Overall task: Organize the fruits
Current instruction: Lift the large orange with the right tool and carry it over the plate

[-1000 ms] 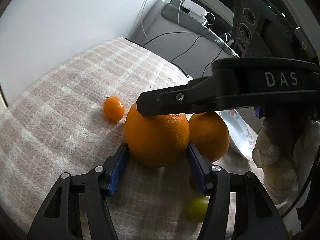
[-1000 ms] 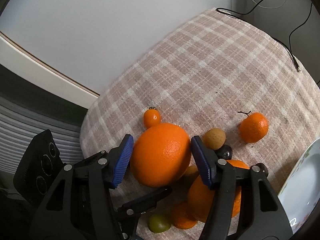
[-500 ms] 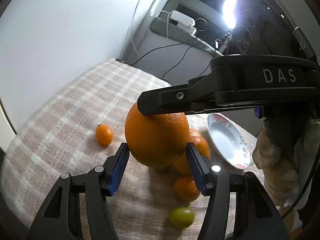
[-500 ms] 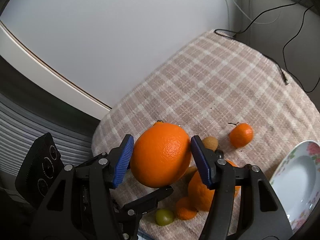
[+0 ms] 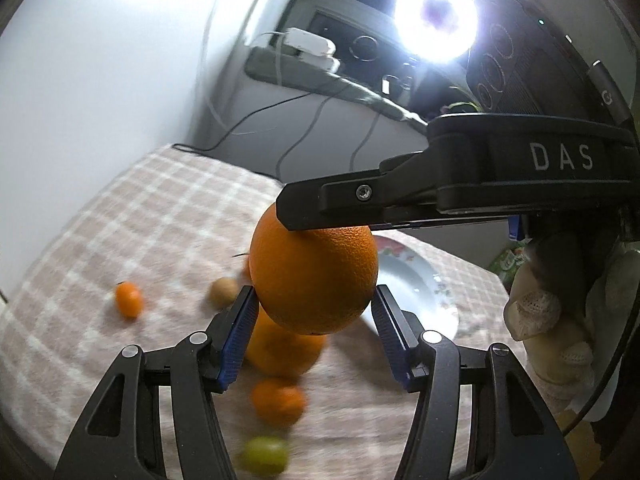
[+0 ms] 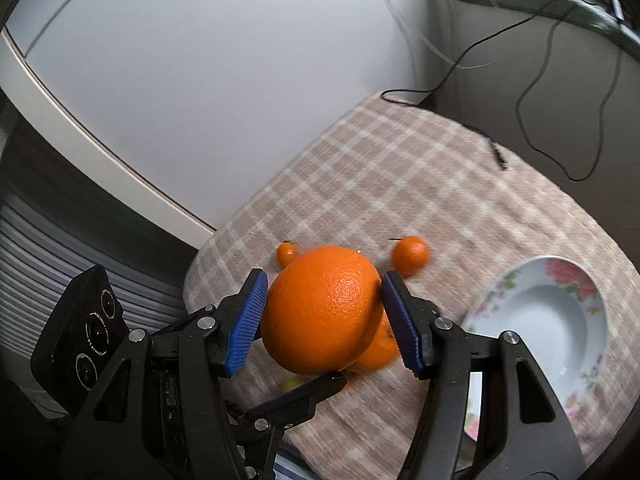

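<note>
Currently, your left gripper (image 5: 312, 316) and right gripper (image 6: 322, 322) both clamp the large orange (image 5: 314, 276) above the checked cloth (image 5: 140, 220).

We look from just behind each gripper's fingers, down at a slant onto the checked cloth (image 5: 120, 216). Our left view faces the windowsill with cables; our right view faces the white wall. Both sit close to the big orange (image 5: 314, 280) and share it, the flowered plate (image 6: 540, 320) and the scattered small fruit.
</note>
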`<state>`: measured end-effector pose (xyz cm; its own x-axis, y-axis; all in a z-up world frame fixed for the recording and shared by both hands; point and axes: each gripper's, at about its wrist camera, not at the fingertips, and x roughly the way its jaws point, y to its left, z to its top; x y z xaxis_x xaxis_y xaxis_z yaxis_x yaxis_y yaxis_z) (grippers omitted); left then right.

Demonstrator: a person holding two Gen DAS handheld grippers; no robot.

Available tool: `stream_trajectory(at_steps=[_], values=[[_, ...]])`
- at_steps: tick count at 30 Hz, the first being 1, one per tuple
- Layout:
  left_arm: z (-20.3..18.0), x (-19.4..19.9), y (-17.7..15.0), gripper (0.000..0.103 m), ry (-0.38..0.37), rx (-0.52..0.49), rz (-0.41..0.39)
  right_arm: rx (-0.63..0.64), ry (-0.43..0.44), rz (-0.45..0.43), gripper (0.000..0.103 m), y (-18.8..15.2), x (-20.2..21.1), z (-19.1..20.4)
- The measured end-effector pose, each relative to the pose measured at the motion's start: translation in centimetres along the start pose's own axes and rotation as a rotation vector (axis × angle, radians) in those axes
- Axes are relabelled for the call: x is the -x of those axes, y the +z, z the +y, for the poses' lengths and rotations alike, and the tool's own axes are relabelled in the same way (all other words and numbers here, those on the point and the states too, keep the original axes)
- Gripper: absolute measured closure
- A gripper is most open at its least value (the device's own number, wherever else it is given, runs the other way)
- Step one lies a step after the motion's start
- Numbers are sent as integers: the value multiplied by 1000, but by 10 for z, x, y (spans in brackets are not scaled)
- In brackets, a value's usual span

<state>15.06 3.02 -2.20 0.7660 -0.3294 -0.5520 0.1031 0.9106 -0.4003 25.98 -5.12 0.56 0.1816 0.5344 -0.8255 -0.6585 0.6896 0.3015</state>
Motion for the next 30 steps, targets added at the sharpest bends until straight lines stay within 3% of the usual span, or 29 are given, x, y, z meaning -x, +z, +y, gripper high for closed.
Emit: stream_trajectory(at_steps=[16, 30], values=[[-75, -61, -5, 45, -83, -93, 85, -159, -56, -65, 41, -45, 54, -102], [-94, -111, -18, 45, -71, -100, 179, -281, -30, -64, 41, -67, 34, -174]])
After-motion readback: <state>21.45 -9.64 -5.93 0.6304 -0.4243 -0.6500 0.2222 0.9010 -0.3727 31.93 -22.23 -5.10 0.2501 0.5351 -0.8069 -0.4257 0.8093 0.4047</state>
